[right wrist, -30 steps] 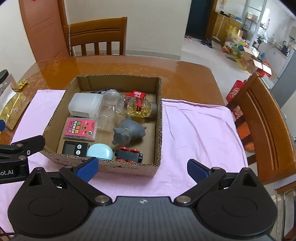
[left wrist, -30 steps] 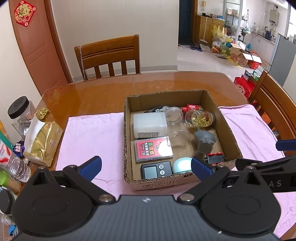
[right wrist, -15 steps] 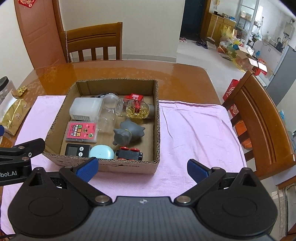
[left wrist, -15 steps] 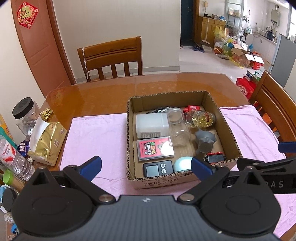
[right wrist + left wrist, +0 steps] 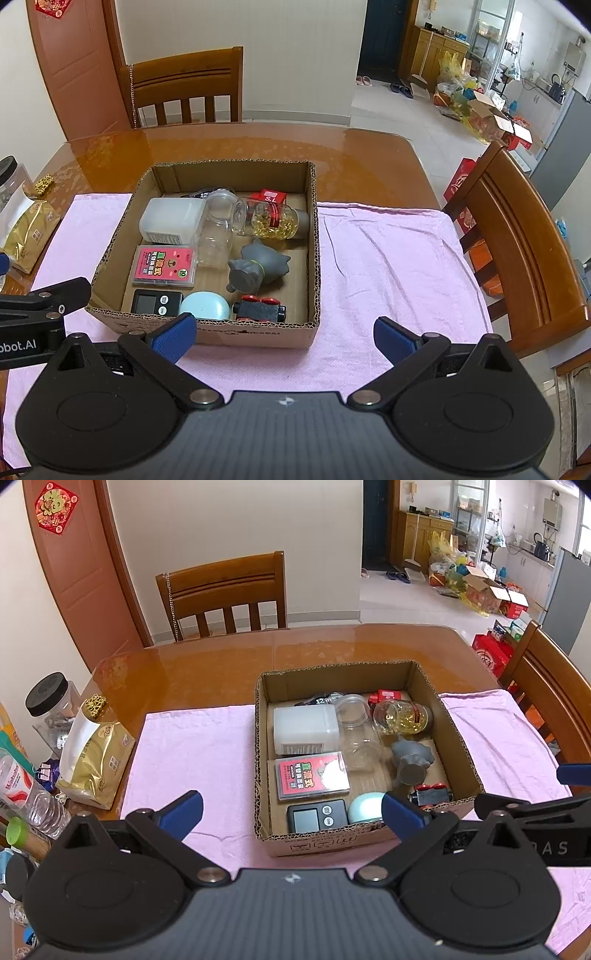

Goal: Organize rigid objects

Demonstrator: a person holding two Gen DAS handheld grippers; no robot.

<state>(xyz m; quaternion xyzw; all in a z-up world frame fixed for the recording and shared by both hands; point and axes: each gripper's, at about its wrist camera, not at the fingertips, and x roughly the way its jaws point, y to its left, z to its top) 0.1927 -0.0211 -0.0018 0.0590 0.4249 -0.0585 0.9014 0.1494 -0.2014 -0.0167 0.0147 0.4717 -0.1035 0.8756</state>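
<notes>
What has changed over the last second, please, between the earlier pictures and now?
Both grippers have drawn back and up from the cardboard box: it sits farther off in both views. The left gripper and right gripper stay open and empty. The items in the box have not moved.

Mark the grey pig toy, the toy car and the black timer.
grey pig toy (image 5: 258, 267), right wrist view, its back
toy car (image 5: 259, 312), right wrist view, black body
black timer (image 5: 317, 815), left wrist view, its face
</notes>
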